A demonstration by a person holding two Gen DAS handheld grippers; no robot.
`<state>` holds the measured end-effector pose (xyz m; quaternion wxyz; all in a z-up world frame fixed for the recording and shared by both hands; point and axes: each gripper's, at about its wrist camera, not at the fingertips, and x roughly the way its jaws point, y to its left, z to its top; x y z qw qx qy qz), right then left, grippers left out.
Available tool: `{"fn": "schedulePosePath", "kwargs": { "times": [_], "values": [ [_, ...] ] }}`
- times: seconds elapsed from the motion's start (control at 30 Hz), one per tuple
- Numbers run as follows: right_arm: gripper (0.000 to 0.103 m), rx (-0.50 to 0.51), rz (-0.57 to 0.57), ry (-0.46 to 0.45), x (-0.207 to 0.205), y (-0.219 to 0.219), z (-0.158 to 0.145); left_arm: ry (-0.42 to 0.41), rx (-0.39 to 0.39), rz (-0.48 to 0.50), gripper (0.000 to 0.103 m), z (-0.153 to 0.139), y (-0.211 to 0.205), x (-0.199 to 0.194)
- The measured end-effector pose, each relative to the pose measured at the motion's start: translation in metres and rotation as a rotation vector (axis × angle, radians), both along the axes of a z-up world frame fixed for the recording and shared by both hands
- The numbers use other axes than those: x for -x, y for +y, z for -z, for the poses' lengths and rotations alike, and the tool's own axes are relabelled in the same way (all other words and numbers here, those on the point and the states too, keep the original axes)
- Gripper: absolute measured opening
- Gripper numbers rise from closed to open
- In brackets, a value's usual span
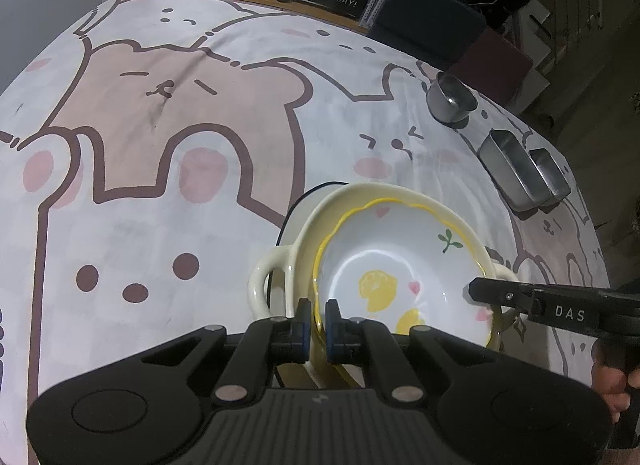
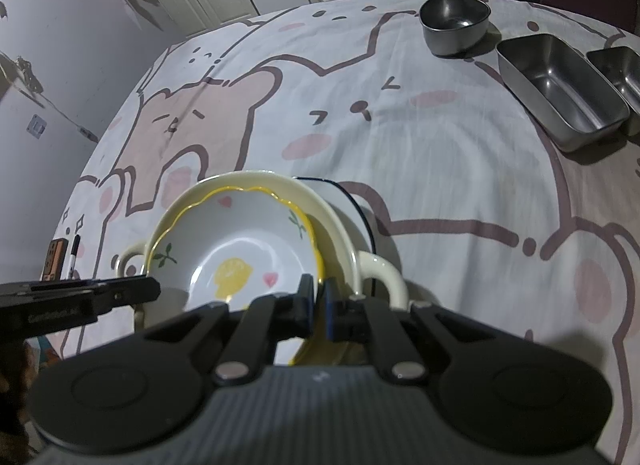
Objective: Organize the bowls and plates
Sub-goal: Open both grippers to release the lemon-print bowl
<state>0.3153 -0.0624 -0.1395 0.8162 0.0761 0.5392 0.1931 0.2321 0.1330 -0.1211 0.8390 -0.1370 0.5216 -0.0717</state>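
A white bowl with a wavy yellow rim and lemon print (image 1: 384, 261) (image 2: 240, 241) sits nested in a cream two-handled bowl (image 1: 264, 281) (image 2: 340, 225). Both rest on a white plate with a dark rim (image 1: 308, 201) (image 2: 356, 205). In the left wrist view my left gripper (image 1: 318, 311) is shut on the near yellow rim. In the right wrist view my right gripper (image 2: 319, 297) is shut on the opposite side of the same rim. Each gripper shows in the other's view, the right gripper (image 1: 478, 291) at the right and the left gripper (image 2: 154, 289) at the left.
On the cartoon-bear tablecloth (image 1: 160, 185) (image 2: 440, 185) stand a round steel bowl (image 1: 452, 99) (image 2: 454, 23) and two rectangular steel trays (image 1: 508, 169) (image 2: 560, 93), far right. A pen (image 2: 74, 257) and a small orange object (image 2: 54, 259) lie near the left edge. A hand (image 1: 608, 385) holds the right gripper.
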Motion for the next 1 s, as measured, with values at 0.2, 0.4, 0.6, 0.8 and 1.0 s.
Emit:
{"fn": "schedulePosePath", "kwargs": {
  "times": [0.2,0.4,0.6,0.8,1.0],
  "values": [
    [0.011,0.001,0.000,-0.012,0.002,-0.001,-0.002,-0.001,-0.007,0.004,0.011,-0.004,-0.002,0.001],
    [0.016,-0.017,-0.012,-0.048,0.011,-0.009,-0.014,-0.014,-0.030,0.017,0.029,-0.013,-0.008,0.008],
    [0.038,-0.016,-0.034,-0.089,0.024,-0.013,-0.025,-0.047,-0.049,0.019,0.046,-0.027,-0.012,0.020],
    [0.059,-0.020,-0.058,-0.140,0.044,-0.019,-0.039,-0.099,-0.072,0.019,0.075,-0.045,-0.019,0.035],
    [0.097,-0.001,-0.061,-0.225,0.068,-0.029,-0.057,-0.187,-0.093,0.039,0.099,-0.065,-0.032,0.051]
  ]
}}
